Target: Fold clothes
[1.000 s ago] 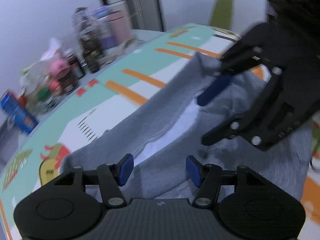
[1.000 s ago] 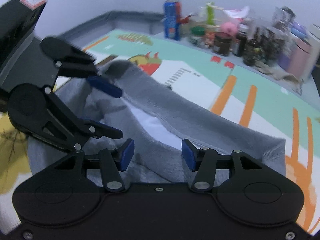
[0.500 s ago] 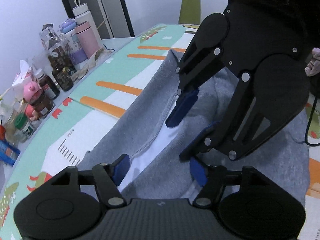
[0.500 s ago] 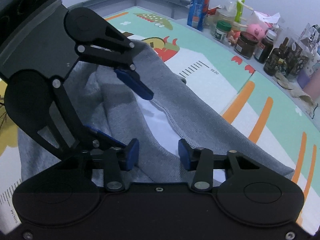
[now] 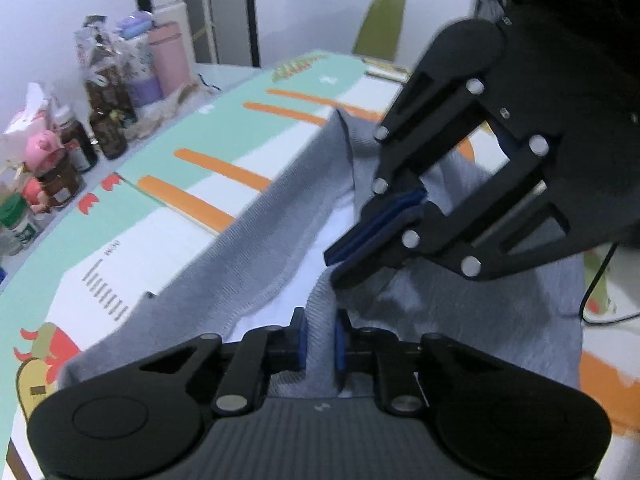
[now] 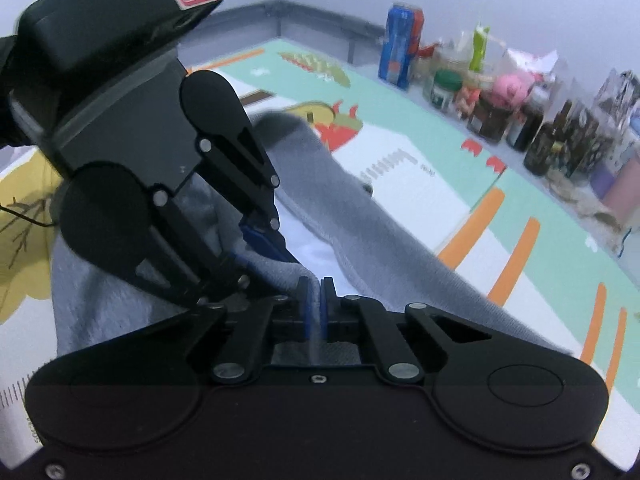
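Observation:
A grey sweatshirt (image 5: 280,232) lies rumpled on a colourful play mat (image 5: 224,136), its white inner layer showing at the opening. My left gripper (image 5: 321,340) sits at the near edge, jaws closing, blue pads pressing a ribbed fold of the grey fabric. Just beyond it, my right gripper (image 5: 336,260) points down at the same edge with its pads together. In the right wrist view, my right gripper (image 6: 315,308) is closing to a thin slit with a sliver of the sweatshirt (image 6: 380,248) between the pads. The left gripper (image 6: 264,252) stands close on its left.
Bottles and jars (image 5: 100,120) with a pink flask (image 5: 170,60) line the mat's far edge; the right wrist view shows that row of bottles and jars (image 6: 520,120) and a blue can (image 6: 400,56). A green chair (image 5: 382,24) stands behind. A black cable (image 5: 596,304) trails at the right.
Both grippers went from open jaws over the sweatshirt's near edge to jaws closed on the fabric. The two grippers stay close together, tilted a little differently.

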The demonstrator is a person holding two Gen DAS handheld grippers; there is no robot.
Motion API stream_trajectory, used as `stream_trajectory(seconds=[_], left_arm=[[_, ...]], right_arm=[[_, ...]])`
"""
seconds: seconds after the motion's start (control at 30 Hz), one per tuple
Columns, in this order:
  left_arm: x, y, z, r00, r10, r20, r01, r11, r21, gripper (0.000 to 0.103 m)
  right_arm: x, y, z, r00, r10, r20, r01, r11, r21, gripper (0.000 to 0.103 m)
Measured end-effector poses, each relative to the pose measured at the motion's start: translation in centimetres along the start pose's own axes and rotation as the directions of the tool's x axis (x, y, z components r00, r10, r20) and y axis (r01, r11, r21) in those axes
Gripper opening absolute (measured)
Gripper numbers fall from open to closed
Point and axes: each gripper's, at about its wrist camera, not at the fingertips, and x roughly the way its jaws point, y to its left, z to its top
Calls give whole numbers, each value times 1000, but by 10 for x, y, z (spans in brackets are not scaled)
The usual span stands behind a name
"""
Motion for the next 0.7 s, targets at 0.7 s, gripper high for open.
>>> stream_trajectory(seconds=[0.7], left_arm=[[58,35,38,950,288,-118,-302,944,-130,48]], right_arm=[[43,-55,31,984,-176,-9,172,953,248,2]])
